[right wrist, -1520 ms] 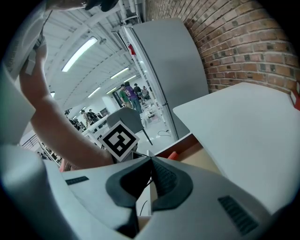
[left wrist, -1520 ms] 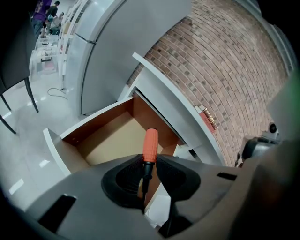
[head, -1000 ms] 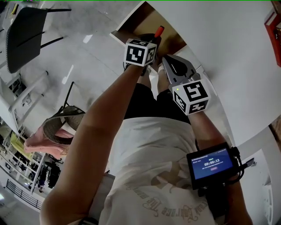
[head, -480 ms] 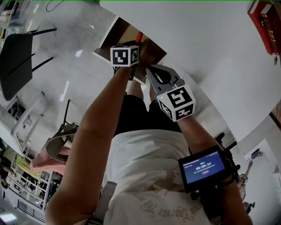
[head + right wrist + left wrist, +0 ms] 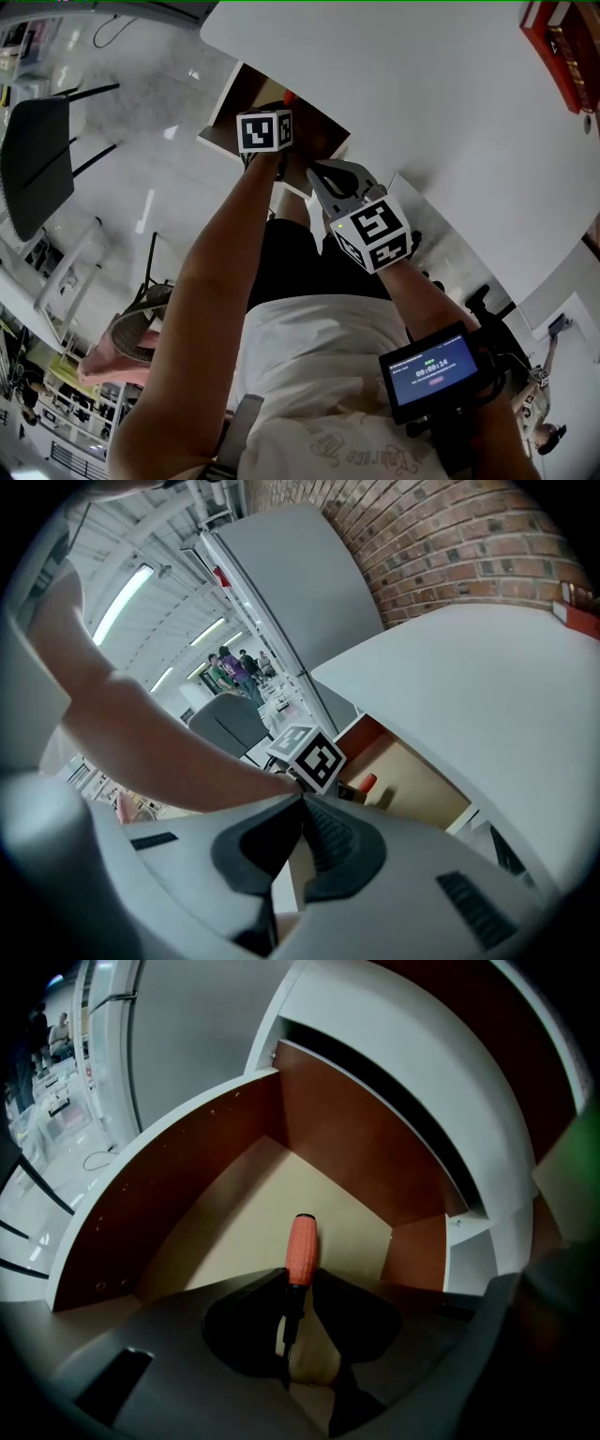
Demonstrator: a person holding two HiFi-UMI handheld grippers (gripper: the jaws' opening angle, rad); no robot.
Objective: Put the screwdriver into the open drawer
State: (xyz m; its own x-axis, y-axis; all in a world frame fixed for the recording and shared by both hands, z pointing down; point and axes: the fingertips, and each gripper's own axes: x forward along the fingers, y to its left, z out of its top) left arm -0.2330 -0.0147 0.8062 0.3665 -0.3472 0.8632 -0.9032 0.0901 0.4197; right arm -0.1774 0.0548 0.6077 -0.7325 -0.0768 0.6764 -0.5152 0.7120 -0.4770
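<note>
Here the left gripper [image 5: 299, 1281] clamps the screwdriver [image 5: 302, 1244] by its shaft, orange handle pointing ahead into the drawer [image 5: 356, 1138].

open-plan office or lab hall: white desk [image 5: 422, 84] with brown-walled drawer [image 5: 366, 1147], black chair [image 5: 37, 169] on glossy pale floor [image 5: 159, 103], brick wall [image 5: 487, 536], exposed ceiling with strip lights [image 5: 122, 602], people [image 5: 230, 672] standing far back.
</note>
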